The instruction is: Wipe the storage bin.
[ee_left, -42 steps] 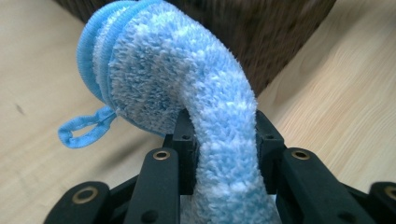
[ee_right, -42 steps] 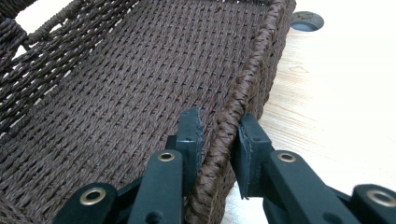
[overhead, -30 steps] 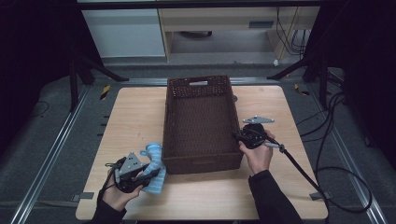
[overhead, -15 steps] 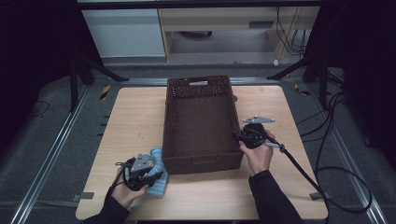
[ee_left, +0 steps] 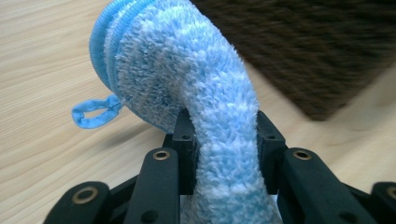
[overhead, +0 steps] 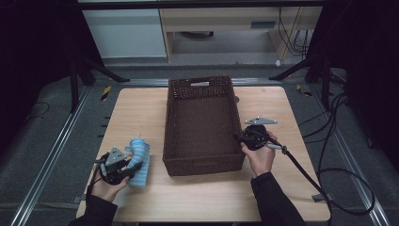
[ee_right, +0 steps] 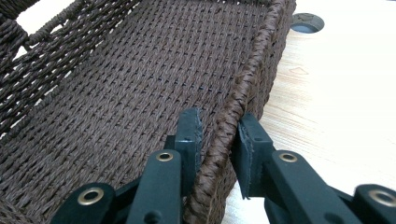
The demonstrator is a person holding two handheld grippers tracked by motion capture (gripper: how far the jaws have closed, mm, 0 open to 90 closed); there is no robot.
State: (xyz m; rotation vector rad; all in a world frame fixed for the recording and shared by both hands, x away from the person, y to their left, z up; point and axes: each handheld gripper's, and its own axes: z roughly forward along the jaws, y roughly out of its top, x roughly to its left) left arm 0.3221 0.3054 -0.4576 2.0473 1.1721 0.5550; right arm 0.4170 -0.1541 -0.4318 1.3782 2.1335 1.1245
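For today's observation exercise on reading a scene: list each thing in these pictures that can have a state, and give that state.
Left gripper: shut on the sock.
Sock: fluffy blue, bent over, clamped between the jaws.
Right gripper: shut on the basket's rim.
Basket: upright on the table, empty.
Table: bears the basket.

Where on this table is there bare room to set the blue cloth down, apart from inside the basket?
Bare wood lies left of the basket, between its left wall and the table's left edge, and on the right toward the far corner. The near strip between the forearms is free too. It is crowded where the left gripper holds the blue cloth, and where the right gripper clamps the rim.
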